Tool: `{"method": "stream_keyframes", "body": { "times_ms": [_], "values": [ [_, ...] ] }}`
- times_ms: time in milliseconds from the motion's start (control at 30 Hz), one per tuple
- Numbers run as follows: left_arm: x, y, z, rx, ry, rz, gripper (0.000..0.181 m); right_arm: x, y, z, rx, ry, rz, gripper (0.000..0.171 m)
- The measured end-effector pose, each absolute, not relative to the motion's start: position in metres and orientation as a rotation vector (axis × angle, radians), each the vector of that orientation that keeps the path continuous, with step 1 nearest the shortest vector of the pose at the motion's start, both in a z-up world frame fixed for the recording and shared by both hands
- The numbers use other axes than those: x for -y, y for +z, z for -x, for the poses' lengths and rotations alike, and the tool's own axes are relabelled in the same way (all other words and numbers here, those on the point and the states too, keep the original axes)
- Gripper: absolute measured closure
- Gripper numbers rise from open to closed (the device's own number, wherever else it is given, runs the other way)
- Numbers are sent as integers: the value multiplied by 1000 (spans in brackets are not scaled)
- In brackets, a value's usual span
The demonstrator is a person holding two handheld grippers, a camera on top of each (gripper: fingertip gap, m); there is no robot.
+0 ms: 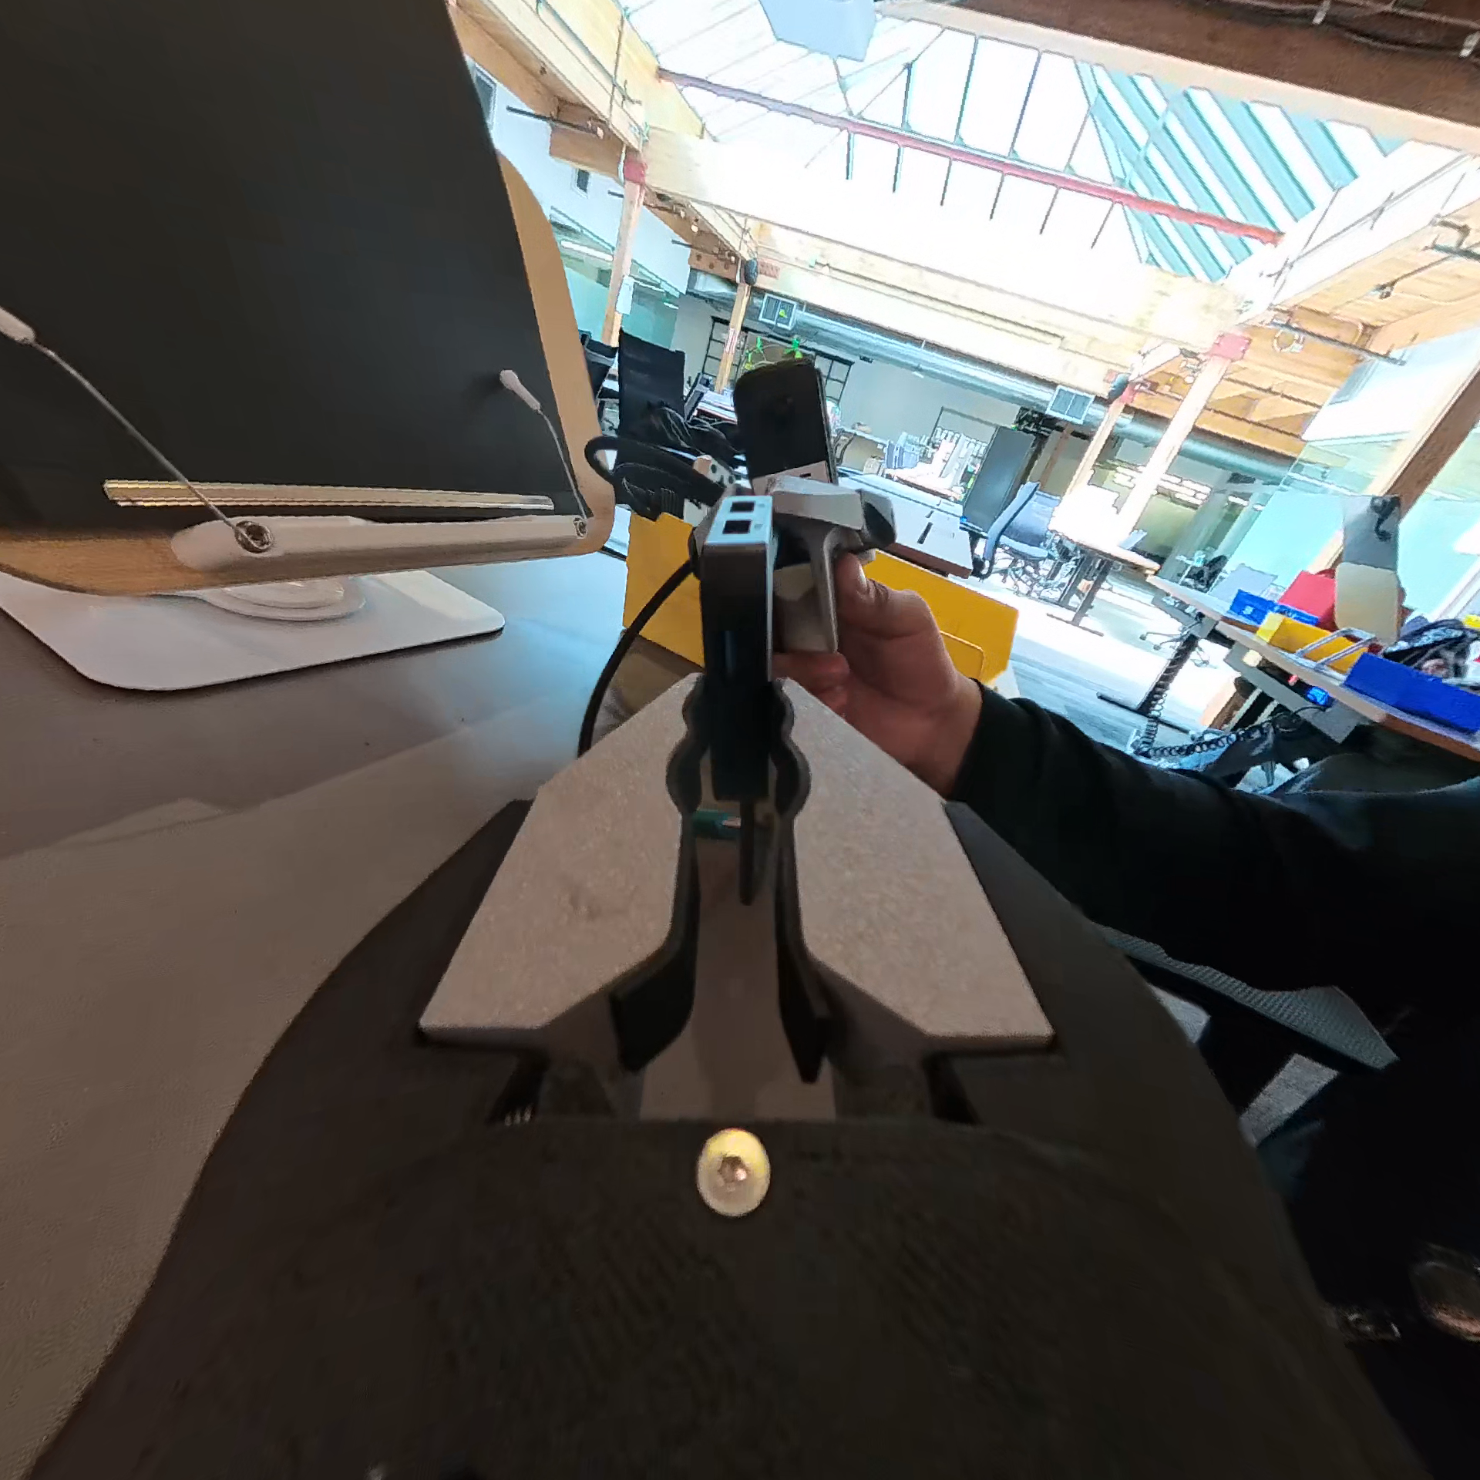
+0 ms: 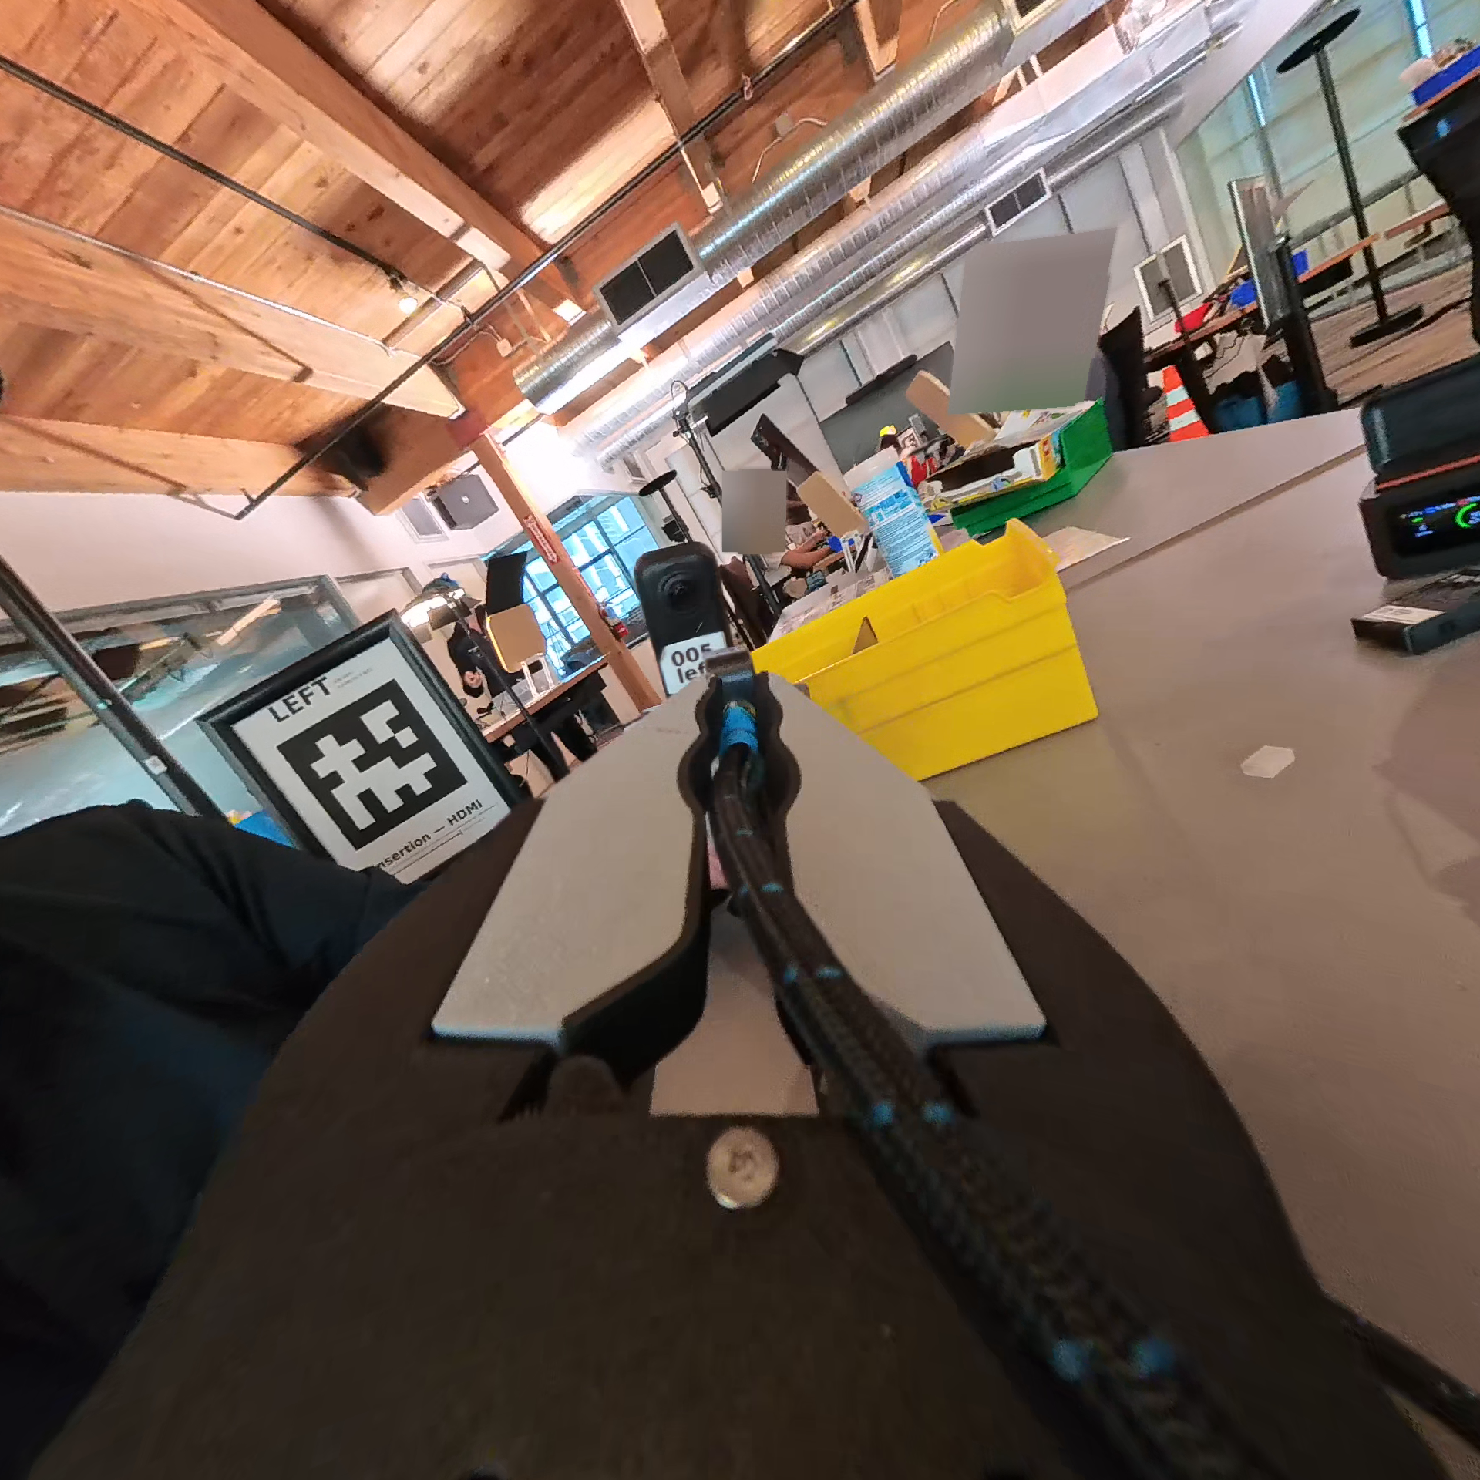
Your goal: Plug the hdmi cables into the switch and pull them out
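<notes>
In the left wrist view my left gripper (image 1: 737,721) is shut on the HDMI switch (image 1: 737,609), a slim dark box held upright with two ports showing on its top end. A thin black cable (image 1: 617,665) hangs from it. Just past the switch a hand holds my right gripper (image 1: 809,561). In the right wrist view my right gripper (image 2: 737,713) is shut on an HDMI cable (image 2: 801,961), black braid with blue flecks. Its blue collar and metal plug (image 2: 727,665) stick out past the fingertips. The switch is hidden in this view.
A screen on a white stand (image 1: 280,280) stands on the grey table at left. A yellow bin (image 2: 937,665) sits ahead on the table, also in the left view (image 1: 945,617). A framed marker sign (image 2: 360,761) stands at left. A black device with a display (image 2: 1425,512) is at right. Some 6 centimeters of space lies between my two pairs of fingers.
</notes>
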State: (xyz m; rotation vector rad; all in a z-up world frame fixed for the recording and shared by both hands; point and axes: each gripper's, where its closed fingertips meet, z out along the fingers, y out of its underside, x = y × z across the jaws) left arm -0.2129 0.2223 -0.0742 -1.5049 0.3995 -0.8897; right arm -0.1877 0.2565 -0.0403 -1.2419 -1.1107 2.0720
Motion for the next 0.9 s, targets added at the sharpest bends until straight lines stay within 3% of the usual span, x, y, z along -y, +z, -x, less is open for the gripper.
{"method": "stream_keyframes", "body": {
  "times_ms": [33, 467, 700, 900],
  "values": [
    [-223, -74, 214, -383, -901, 1507, 170, -258, -41, 189, 1101, 2070, 1247, 165],
    [-215, -74, 206, -453, -882, 1491, 170, -239, -45, 192, 1270, 1997, 1227, 166],
    [-217, -71, 213, -408, -873, 1482, 171, -249, -52, 190, 1294, 1888, 1277, 156],
    [-217, -70, 217, -390, -889, 1480, 170, -251, -51, 186, 1302, 1876, 1242, 163]
  ]
}}
